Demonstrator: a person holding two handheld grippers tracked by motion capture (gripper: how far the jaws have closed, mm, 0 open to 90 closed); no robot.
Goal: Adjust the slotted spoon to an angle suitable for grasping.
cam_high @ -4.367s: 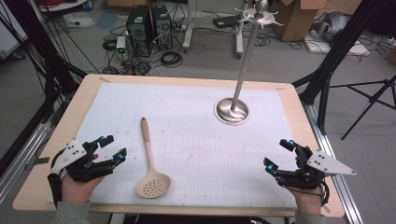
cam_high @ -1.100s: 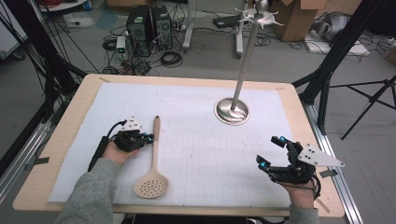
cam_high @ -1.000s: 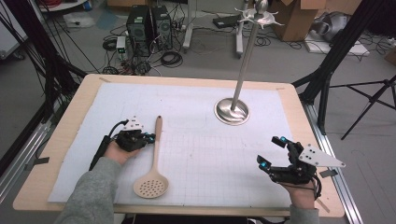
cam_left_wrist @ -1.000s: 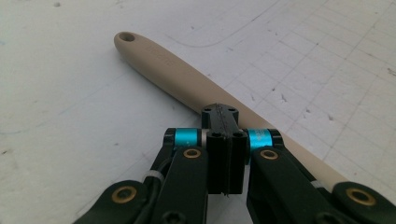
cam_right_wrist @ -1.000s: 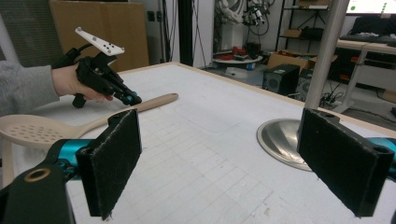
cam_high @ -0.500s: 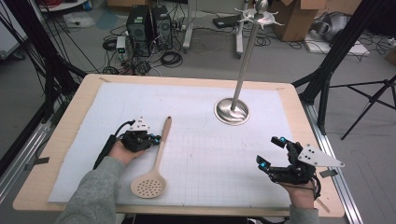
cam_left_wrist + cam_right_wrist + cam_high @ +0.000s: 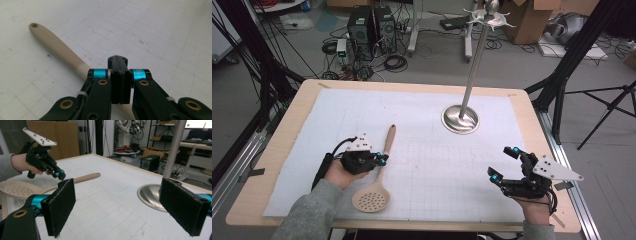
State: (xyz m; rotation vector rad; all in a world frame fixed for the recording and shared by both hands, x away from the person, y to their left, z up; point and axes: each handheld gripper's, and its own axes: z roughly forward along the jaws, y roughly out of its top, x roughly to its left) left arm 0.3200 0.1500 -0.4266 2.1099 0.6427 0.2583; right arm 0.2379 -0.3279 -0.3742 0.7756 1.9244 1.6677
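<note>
Table [image 7: 522, 107]: wooden top under a white gridded mat. Behind it, cluttered floor with computer towers and cables.

Metal rack stand [image 7: 460, 119] upright on the far right of the mat, hooks at the top, all bare.

Slotted wooden spoon [image 7: 377, 182] at the near left. The right gripper view shows it lifted clear of the mat, bowl toward the person, handle end pointing away toward the stand.

Left hand-held gripper [image 7: 379, 159]: jaws fully closed across the spoon's handle, about mid-length. Grip looks secure.

Right hand-held gripper [image 7: 503, 164]: jaws wide apart, nothing between them, hovering over the near right of the mat, well apart from the spoon.

Progress, as I judge it: pickup done. Carrying the spoon to the stand, likely to hang it by the handle hole [image 7: 33, 25], remains.
</note>
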